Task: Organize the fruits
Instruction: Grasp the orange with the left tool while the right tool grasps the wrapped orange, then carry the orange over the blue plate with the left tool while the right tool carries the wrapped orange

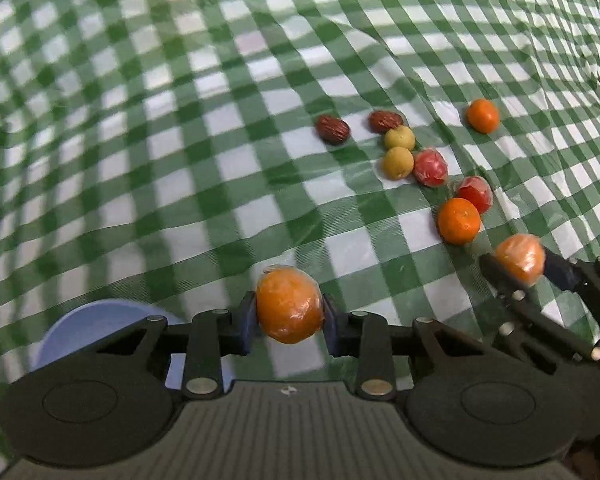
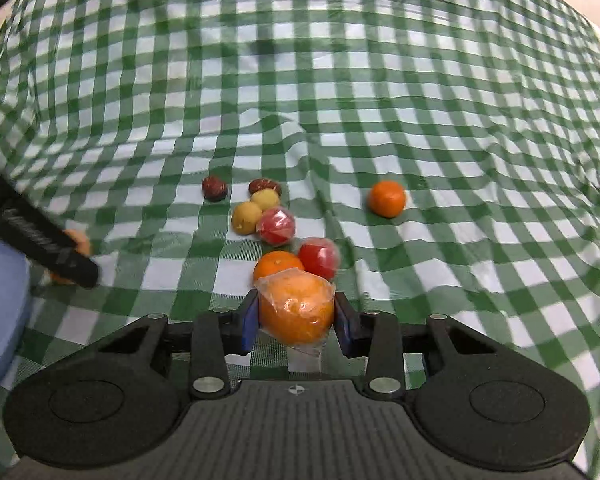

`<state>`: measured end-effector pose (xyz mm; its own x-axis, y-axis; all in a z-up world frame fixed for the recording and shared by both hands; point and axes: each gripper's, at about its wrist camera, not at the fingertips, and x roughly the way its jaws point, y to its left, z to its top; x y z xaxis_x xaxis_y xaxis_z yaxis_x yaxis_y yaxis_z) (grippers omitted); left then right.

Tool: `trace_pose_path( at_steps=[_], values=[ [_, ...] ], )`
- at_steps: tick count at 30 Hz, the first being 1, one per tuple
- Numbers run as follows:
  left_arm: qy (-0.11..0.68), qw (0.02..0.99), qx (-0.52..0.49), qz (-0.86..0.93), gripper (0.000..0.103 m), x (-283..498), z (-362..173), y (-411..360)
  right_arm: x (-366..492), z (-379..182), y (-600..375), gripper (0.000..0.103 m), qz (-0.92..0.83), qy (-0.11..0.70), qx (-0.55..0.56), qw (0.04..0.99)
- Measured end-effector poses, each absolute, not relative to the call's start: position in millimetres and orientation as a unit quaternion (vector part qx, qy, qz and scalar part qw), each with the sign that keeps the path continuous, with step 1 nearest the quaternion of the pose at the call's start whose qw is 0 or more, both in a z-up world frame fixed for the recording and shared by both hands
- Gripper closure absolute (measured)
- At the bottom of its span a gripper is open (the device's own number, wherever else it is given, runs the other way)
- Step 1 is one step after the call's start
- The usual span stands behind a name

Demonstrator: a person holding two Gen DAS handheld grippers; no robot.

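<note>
Orange, wrapped in clear film, fills my left gripper (image 1: 289,307): the blue pads pinch one wrapped orange (image 1: 289,305) from both sides, right above the green-and-white checked cloth (image 1: 180,160), with a pale blue dish (image 1: 84,324) peeking out at the lower left behind the linkage. Over on my right gripper (image 2: 296,309) it's the same story, jaws clamped on a second wrapped orange (image 2: 297,307), film crinkled at its top and trailing below it. Just past that one I see a bare mandarin (image 2: 277,265) touching a red fruit in film (image 2: 319,258), then another red wrapped fruit (image 2: 276,225) pressed against two small yellow fruits (image 2: 247,217), the farther yellow one (image 2: 265,199) tucked under a brown date (image 2: 265,187). A second date (image 2: 214,188) lies a little apart to the left. Well off to the right, alone on the cloth, sits a lone mandarin (image 2: 387,198). From the right wrist view my left gripper shows as a dark bar at the left edge, orange peeking out behind it, beside the blue dish.
</note>
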<state>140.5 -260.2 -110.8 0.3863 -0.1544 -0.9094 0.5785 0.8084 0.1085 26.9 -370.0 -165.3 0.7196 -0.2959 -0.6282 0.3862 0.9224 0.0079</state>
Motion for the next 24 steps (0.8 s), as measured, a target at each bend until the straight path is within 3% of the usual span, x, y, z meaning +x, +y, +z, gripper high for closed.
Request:
trace_pose_path(
  at_steps=[12, 24],
  values=[
    [0.463, 0.852, 0.168, -0.18, 0.067, 75, -11, -161, -35, -85, -317, 0.063, -0.102, 0.304, 0.103, 0.941],
    [0.447, 0.877, 0.119, -0.132, 0.067, 14, 23, -50, -85, -25, -200, 0.063, 0.025, 0.297, 0.075, 0.952]
  ],
)
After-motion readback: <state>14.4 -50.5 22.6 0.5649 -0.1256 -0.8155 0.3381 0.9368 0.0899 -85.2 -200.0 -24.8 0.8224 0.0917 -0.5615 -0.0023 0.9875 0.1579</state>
